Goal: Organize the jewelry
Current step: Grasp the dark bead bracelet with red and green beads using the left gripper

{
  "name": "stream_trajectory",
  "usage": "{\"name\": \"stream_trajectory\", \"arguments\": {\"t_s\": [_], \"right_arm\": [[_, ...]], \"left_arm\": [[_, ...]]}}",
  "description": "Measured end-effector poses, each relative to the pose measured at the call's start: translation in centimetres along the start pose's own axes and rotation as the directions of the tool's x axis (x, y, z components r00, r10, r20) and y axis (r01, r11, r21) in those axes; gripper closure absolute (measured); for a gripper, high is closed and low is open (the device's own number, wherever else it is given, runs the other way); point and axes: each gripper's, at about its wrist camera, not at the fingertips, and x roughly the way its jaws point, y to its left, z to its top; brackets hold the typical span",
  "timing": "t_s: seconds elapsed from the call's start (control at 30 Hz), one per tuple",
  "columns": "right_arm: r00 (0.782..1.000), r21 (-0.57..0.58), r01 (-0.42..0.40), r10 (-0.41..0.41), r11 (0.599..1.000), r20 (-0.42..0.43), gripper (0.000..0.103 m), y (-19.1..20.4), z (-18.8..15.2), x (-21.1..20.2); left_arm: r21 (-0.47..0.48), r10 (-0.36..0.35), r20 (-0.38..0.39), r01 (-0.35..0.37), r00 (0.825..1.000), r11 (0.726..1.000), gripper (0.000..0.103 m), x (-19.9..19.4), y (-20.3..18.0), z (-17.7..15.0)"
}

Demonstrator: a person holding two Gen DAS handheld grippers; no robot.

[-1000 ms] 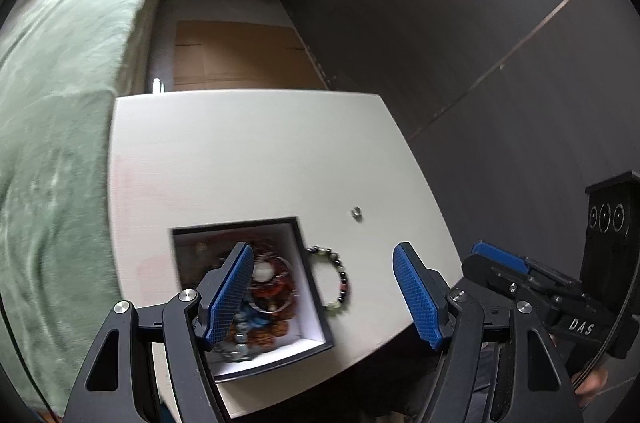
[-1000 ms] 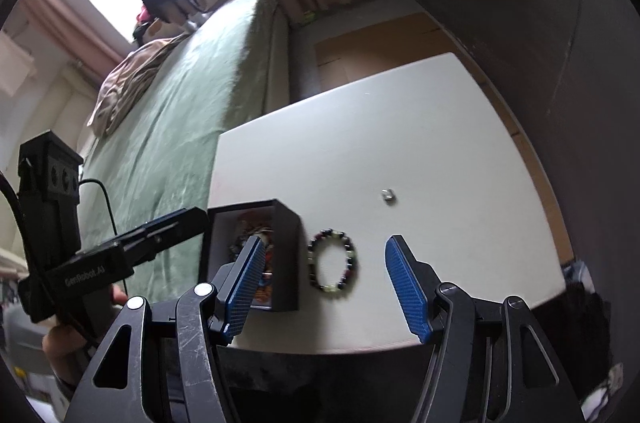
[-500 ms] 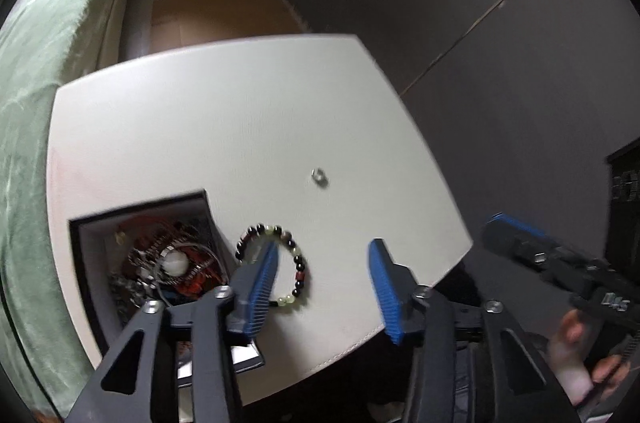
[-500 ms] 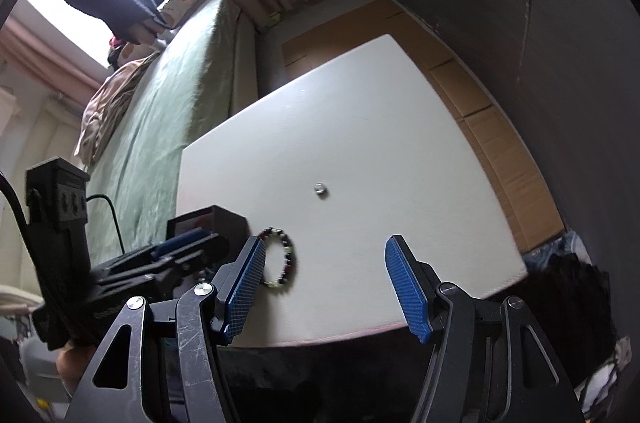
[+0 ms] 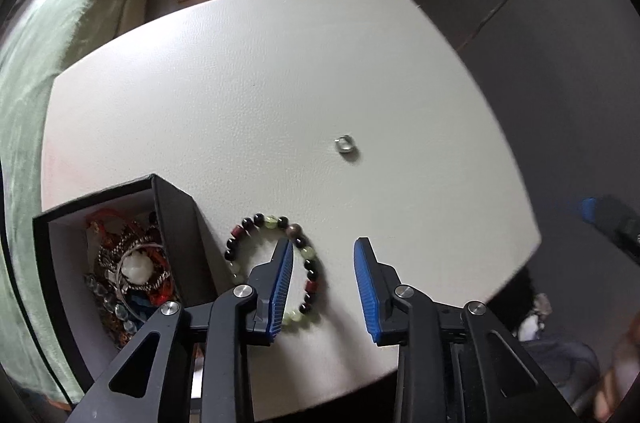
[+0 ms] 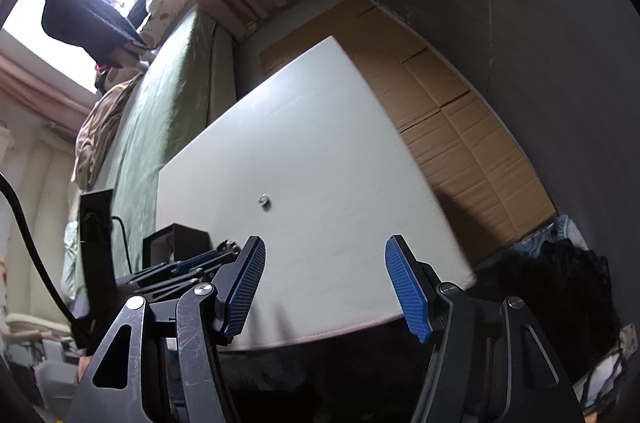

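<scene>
A beaded bracelet (image 5: 269,223) with black, red and pale green beads lies flat on the white table (image 5: 260,95), just right of an open black jewelry box (image 5: 176,223) holding tangled jewelry (image 5: 132,271). My left gripper (image 5: 323,255) is open and empty; its left finger reaches over the bracelet's ring, its right finger is outside it. A small silver ring (image 5: 345,144) lies further back. My right gripper (image 6: 324,255) is open and empty at the table's near edge, well short of the ring (image 6: 264,200). The box (image 6: 176,239) and left gripper show at its left.
A green-covered bed (image 5: 24,71) runs along the table's left side. Flattened cardboard (image 6: 452,119) covers the floor to the right, below a dark wall. Dark clothing (image 6: 540,287) lies by the table's near right corner.
My left gripper has swung right from over the box to over the bracelet and come closer. My right gripper has drawn back and turned right, away from the bracelet.
</scene>
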Motion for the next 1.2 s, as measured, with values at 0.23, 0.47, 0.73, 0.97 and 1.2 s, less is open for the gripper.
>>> {"name": "stream_trajectory", "arguments": {"t_s": [0.23,0.47,0.73,0.97,1.2], "right_arm": [[1.000,0.026,0.002,-0.002,1.000,-0.003,0.040,-2.0,0.3,0.0],[1.000,0.027,0.003,-0.003,1.000,0.007,0.040,-2.9,0.6,-0.4],[1.000,0.026,0.014,-0.014,1.000,0.000,0.040,-3.0,0.6,-0.2],[1.000,0.019,0.016,-0.016,1.000,-0.003,0.040,-2.8,0.7,-0.1],[0.999,0.029,0.032,-0.032,0.999,-0.011,0.040,-3.0,0.8,0.4]], "left_arm": [[0.010,0.077,0.001,-0.077,0.997,0.997,0.073,1.7,-0.9,1.0],[0.025,0.082,0.011,-0.082,0.997,0.996,0.073,1.9,-1.5,1.8],[0.024,0.100,-0.015,-0.100,0.995,0.995,0.073,1.4,-0.9,1.3],[0.045,0.089,-0.029,-0.088,0.996,0.995,0.073,2.5,-1.6,1.3],[0.025,0.034,-0.012,-0.033,0.999,0.999,0.073,2.4,-1.4,2.2]]}}
